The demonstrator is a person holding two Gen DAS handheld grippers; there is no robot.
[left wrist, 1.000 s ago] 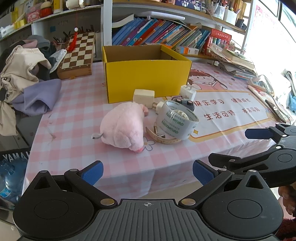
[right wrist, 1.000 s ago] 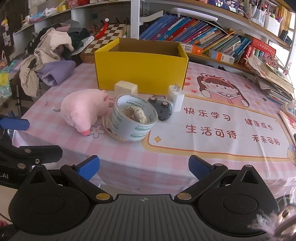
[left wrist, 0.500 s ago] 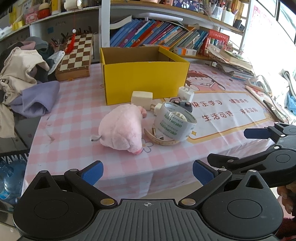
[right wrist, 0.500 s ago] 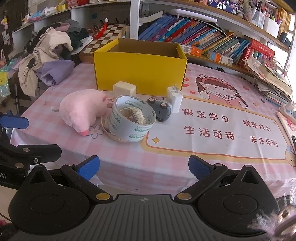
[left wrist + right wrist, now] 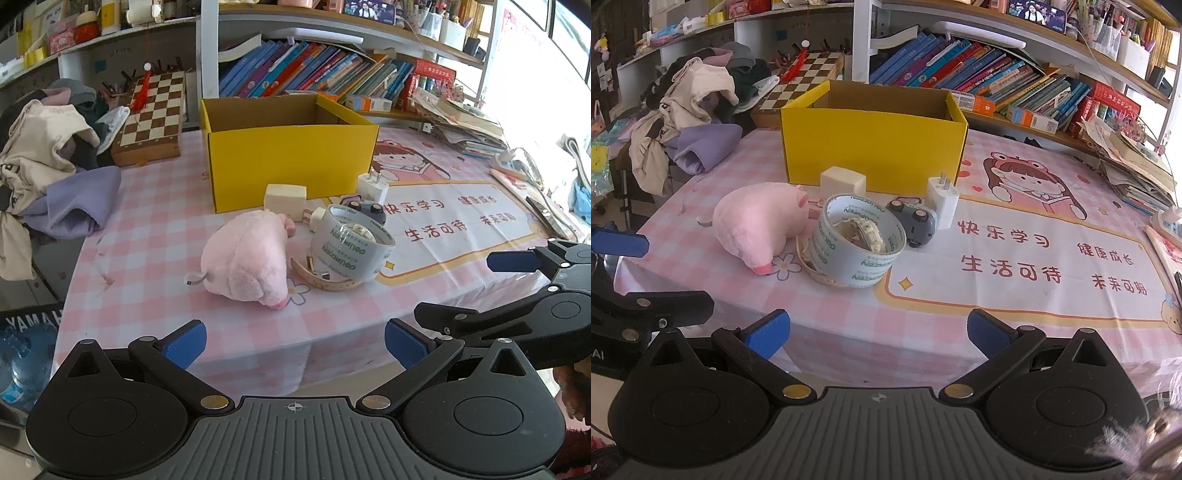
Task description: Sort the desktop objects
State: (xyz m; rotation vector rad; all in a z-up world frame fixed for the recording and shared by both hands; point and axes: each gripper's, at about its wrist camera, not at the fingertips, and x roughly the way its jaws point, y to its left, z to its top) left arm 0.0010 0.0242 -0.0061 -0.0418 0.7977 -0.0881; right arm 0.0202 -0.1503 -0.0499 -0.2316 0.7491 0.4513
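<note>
Pink checked table [image 5: 155, 236], yellow box [image 5: 291, 162] interior hidden, watch inside tape roll [image 5: 858, 245], both grippers wide apart, empty.

A child's study corner at home: shelves crammed with picture books [image 5: 317, 74], a cartoon-girl desk mat [image 5: 1027, 236] printed with Chinese characters, a folding chessboard [image 5: 153, 110], and heaped clothes [image 5: 48, 155] at the table's edge.

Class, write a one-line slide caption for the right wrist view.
Open right gripper faces pink plush pig, tape roll and chargers before a yellow box.
</note>
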